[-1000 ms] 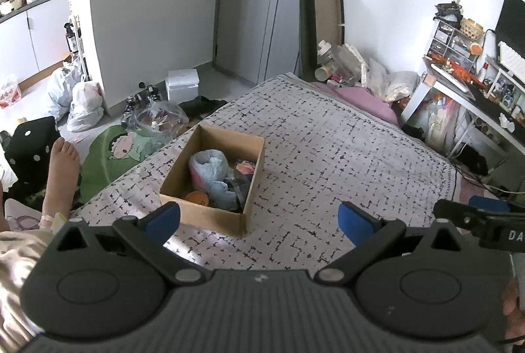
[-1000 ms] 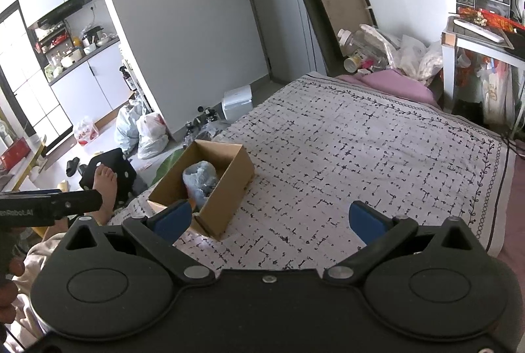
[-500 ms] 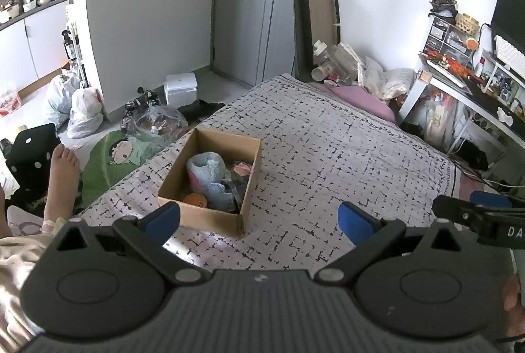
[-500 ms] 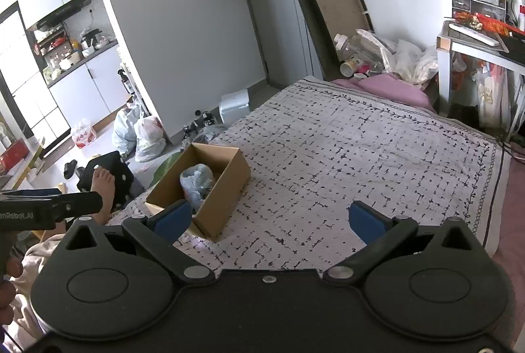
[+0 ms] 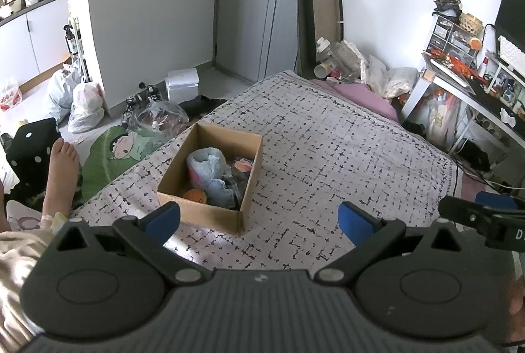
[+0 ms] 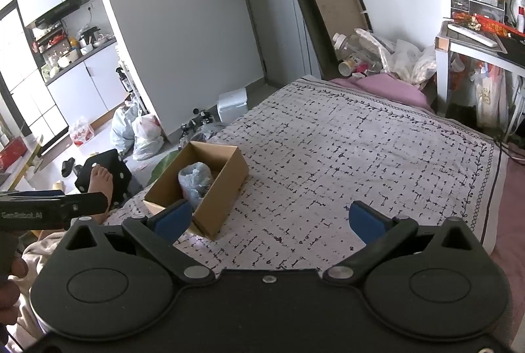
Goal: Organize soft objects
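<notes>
The soft things, a fluffy blue piece (image 5: 210, 164) among them, sit piled inside the cardboard box (image 5: 203, 215) on the bed cover (image 5: 328, 156), so the gathering looks done to me. I see nothing loose on the cover, and my left gripper (image 5: 259, 218) and right gripper (image 6: 269, 218) both hang wide and empty above it.
</notes>
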The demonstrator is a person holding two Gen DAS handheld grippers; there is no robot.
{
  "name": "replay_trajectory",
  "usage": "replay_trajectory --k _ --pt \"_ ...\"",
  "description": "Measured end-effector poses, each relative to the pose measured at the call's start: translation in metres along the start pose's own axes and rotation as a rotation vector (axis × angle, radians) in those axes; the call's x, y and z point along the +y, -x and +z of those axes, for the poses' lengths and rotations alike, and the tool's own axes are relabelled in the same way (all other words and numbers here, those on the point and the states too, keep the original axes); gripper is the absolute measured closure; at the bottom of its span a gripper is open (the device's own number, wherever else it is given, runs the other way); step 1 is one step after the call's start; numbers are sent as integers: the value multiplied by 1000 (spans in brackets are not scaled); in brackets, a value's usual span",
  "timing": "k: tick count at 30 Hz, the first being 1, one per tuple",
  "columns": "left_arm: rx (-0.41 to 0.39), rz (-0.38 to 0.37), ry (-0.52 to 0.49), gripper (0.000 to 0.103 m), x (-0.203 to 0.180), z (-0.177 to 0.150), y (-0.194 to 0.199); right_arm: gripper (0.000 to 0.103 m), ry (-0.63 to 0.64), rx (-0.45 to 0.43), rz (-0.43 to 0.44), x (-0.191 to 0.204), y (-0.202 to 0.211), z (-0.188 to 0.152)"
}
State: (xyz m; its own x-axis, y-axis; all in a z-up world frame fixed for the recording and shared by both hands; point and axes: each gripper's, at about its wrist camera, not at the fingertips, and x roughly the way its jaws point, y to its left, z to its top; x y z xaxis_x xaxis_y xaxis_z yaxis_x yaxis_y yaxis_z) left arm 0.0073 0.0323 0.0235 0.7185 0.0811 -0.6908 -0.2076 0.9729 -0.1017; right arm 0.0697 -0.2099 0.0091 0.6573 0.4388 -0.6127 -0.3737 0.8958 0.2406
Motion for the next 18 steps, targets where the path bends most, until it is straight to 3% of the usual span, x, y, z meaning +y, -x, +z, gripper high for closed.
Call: replay_trajectory --k 18 --pt "-1 -4 -3 1 -1 -1 1 0 12 9 -17 2 0 -1"
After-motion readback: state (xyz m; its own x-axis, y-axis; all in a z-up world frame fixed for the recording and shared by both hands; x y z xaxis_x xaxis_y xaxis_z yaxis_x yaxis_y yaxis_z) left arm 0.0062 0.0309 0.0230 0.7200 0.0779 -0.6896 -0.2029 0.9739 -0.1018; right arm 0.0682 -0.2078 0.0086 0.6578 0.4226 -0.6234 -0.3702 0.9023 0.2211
